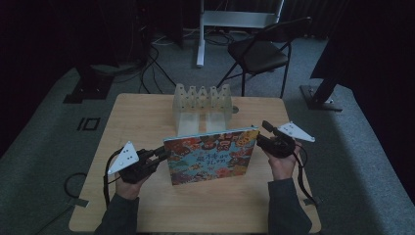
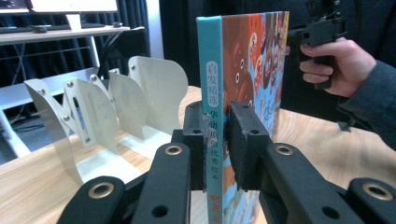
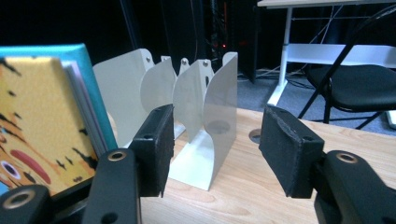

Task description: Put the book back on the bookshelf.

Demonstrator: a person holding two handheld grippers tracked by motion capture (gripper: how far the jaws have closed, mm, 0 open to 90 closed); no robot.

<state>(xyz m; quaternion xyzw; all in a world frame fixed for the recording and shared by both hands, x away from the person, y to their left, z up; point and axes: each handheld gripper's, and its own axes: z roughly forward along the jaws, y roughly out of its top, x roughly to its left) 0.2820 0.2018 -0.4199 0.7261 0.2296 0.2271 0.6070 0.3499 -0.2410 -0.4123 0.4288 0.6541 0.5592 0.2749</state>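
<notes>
Left tool clamping upright book, rack behind

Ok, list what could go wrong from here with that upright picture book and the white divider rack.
1. The left gripper alone clamps the colourful hardcover picture book at its spine; the right gripper stands open beside the far edge, so the book may swing or topple.
2. The white metal divider rack sits close behind; a tilted book could knock its thin plates.
3. The book stands on edge on the light wooden table and could slide.
</notes>
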